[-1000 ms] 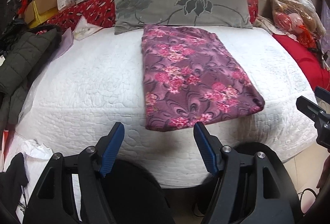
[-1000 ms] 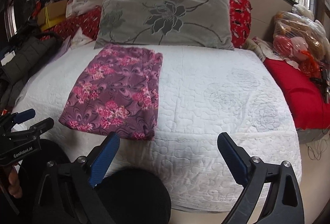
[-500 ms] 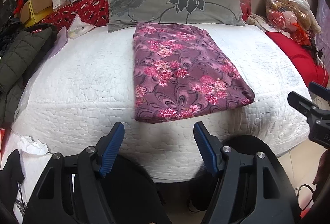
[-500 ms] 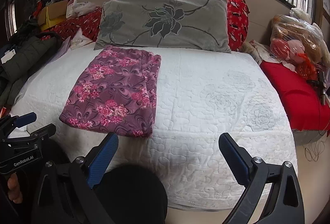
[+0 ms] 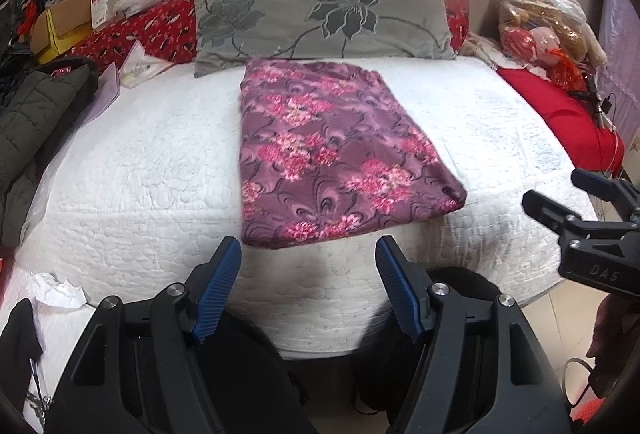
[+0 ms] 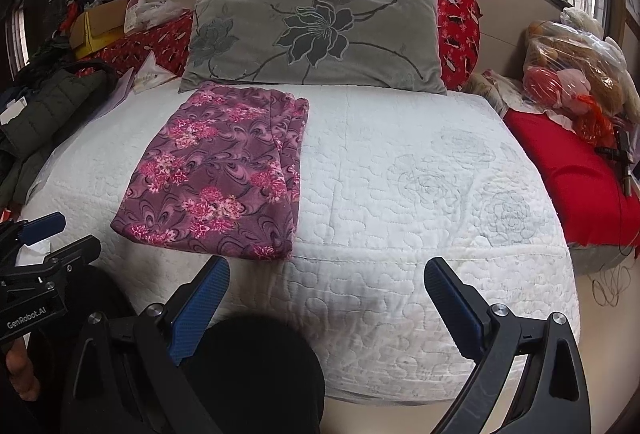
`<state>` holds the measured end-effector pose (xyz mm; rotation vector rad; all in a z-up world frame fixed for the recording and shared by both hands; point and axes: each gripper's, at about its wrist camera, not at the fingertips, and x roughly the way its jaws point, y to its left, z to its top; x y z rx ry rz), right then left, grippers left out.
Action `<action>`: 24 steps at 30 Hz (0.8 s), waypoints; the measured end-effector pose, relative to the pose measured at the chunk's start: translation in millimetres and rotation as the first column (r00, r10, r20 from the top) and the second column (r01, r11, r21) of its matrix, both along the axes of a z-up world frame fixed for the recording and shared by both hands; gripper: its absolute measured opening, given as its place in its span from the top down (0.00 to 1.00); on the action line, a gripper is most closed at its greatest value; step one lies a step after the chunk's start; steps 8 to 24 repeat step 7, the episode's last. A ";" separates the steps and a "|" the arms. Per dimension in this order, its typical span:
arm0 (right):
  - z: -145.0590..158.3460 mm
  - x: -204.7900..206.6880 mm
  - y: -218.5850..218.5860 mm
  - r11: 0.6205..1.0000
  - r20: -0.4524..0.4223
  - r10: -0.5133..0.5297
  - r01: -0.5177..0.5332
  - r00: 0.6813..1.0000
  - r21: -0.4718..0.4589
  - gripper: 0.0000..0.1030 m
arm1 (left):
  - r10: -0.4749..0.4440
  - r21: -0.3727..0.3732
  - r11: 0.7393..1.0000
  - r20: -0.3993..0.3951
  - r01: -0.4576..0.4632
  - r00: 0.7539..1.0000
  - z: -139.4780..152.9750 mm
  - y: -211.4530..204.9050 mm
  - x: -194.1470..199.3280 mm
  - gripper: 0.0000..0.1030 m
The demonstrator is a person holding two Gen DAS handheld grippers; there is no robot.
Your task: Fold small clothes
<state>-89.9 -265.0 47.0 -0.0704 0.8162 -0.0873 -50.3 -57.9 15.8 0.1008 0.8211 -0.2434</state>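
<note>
Folded garment: purple cloth with pink flowers (image 5: pixel 332 158), lying flat as a neat rectangle on the bed; its far end touches the pillow, its near end reaches the front edge of the mattress, left of the middle in the right wrist view (image 6: pixel 224 174).
Bed: white quilted cover (image 6: pixel 400 194) carrying the garment; bare quilting to the right of the cloth up to the right edge.
Pillow: grey with a dark flower print (image 5: pixel 324 18), propped along the head edge of the bed against a red patterned bolster (image 6: pixel 456 18).
Red cushion: plain red (image 6: pixel 580 174), just beside the bed's right edge, with a clear bag of stuffed toys (image 6: pixel 572 74) behind it.
Jacket: dark green padded coat (image 5: pixel 36 122) heaped at the bed's left edge.
Left gripper: (image 5: pixel 308 274) held low in front of the bed's front edge, level and pointing at the near end of the garment, not touching it; blue-padded fingers (image 5: pixel 218 286) spread apart, nothing between them.
Right gripper: (image 6: pixel 326 298) held level off the front edge, aimed at bare quilt right of the garment; fingers (image 6: pixel 452 298) wide apart and empty.
</note>
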 end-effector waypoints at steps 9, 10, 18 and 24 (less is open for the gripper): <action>-1.9 0.5 -1.4 1.000 -0.006 -0.006 0.006 1.000 0.002 0.04 | -0.009 0.003 1.000 0.004 0.009 1.000 4.0 -6.2 -1.1 0.32; -1.9 0.5 -1.4 1.000 -0.006 -0.006 0.006 1.000 0.002 0.04 | -0.009 0.003 1.000 0.004 0.009 1.000 4.0 -6.2 -1.1 0.32; -1.9 0.5 -1.4 1.000 -0.006 -0.006 0.006 1.000 0.002 0.04 | -0.009 0.003 1.000 0.004 0.009 1.000 4.0 -6.2 -1.1 0.32; -1.9 0.5 -1.4 1.000 -0.006 -0.006 0.006 1.000 0.002 0.04 | -0.009 0.003 1.000 0.004 0.009 1.000 4.0 -6.2 -1.1 0.32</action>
